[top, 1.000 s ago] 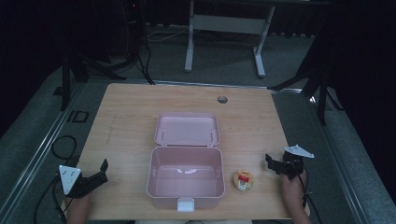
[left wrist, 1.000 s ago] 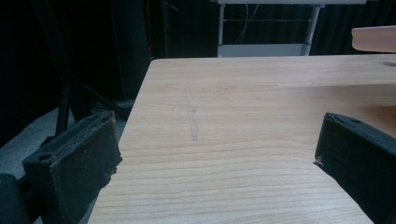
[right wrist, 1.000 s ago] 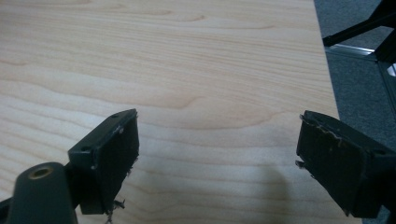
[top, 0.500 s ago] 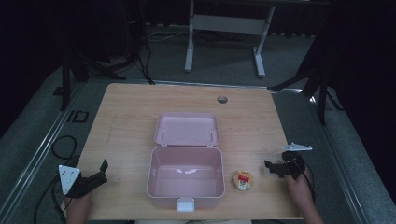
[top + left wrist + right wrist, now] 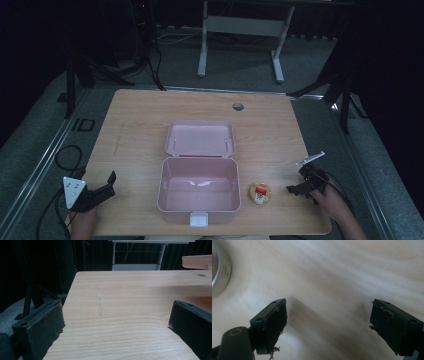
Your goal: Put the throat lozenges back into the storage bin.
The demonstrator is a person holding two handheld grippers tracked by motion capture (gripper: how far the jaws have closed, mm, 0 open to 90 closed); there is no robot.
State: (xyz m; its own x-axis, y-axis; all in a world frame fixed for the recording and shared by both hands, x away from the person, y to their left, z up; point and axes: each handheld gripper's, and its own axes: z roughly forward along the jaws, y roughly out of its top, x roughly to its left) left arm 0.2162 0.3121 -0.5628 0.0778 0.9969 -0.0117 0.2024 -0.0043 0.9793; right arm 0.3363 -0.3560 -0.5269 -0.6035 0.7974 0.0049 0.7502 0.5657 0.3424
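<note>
Your left gripper (image 5: 102, 187) sits released near the surface's (image 5: 135, 125) near-left corner, jaws spread with only bare wood between them; the left edge runs just outside its left jaw, with open board ahead. To its right stands the open pink box (image 5: 199, 187), lid laid back, empty. Just beyond the box lies a small round tin (image 5: 260, 193), its red-and-yellow label too small to read. Your right gripper (image 5: 300, 186) hovers released just right of the tin, the surface's right edge close behind it.

Grey floor (image 5: 240, 55), white desk frame (image 5: 240, 30), seemingly dark surroundings
</note>
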